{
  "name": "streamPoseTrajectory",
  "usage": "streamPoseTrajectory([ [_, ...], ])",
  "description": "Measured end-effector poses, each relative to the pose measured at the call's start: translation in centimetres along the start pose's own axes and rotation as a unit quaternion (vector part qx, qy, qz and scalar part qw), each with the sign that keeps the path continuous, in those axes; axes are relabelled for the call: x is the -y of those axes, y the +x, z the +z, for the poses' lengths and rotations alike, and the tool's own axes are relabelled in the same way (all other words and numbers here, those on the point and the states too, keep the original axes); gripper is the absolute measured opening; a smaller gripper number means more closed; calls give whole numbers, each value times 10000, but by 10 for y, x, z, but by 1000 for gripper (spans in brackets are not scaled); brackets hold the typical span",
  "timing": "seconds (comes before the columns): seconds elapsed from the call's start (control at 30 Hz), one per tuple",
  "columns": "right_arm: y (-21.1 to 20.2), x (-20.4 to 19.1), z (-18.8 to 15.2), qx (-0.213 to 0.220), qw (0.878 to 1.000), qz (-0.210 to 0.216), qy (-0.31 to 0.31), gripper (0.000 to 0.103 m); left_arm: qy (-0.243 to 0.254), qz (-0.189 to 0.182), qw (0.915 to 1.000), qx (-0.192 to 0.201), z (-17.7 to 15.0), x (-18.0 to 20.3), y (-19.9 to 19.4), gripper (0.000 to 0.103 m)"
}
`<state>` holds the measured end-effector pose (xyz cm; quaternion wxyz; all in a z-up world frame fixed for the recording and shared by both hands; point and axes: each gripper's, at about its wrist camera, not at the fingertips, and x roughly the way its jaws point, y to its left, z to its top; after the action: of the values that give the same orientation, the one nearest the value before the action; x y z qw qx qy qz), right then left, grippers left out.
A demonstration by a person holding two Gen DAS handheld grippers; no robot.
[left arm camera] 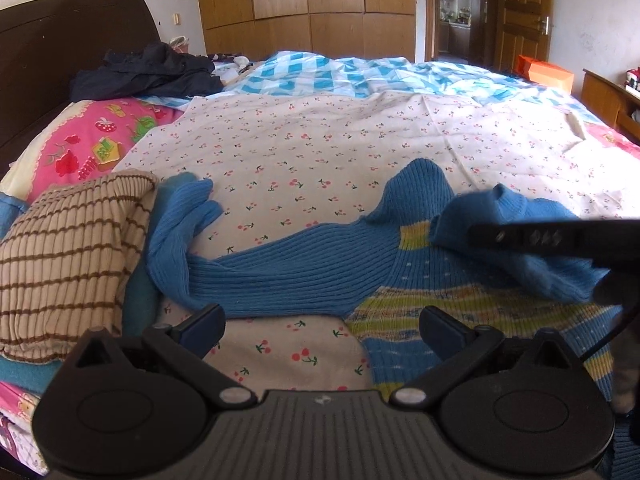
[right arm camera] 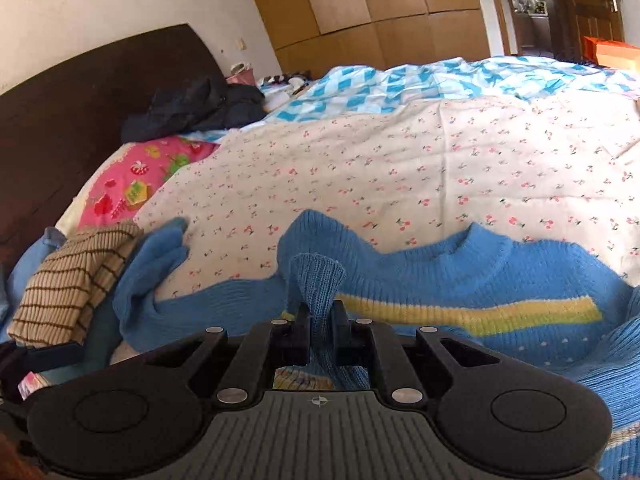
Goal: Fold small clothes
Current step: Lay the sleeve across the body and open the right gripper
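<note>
Sweater [left arm camera: 304, 268], blue ribbed knit, lies spread on the bed [left arm camera: 320, 144]; soft and limp, it will sag wherever unsupported. Left gripper [left arm camera: 320, 330] hovers with jaws spread, empty, beside the long sleeve. Right gripper [right arm camera: 319, 330] has its jaws pinching what looks like the other cuff, a sensible hold.

Bright daylight from the right, fisheye-bent edges with dark corners, slight blur.

Sweater [right arm camera: 460, 280] hem beyond frame edge
</note>
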<state>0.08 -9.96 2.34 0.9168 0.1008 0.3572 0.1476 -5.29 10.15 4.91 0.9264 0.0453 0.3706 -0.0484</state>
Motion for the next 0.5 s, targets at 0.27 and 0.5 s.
streamPoseTrajectory([
  [0.27, -28, 23, 2, -138, 9993, 279, 203, 41, 187, -78, 9998, 47, 8, 13, 5, 103],
  [0.5, -72, 112, 0, -168, 9897, -1208, 747, 45, 503, -495, 9971, 280, 28, 50, 22, 103],
])
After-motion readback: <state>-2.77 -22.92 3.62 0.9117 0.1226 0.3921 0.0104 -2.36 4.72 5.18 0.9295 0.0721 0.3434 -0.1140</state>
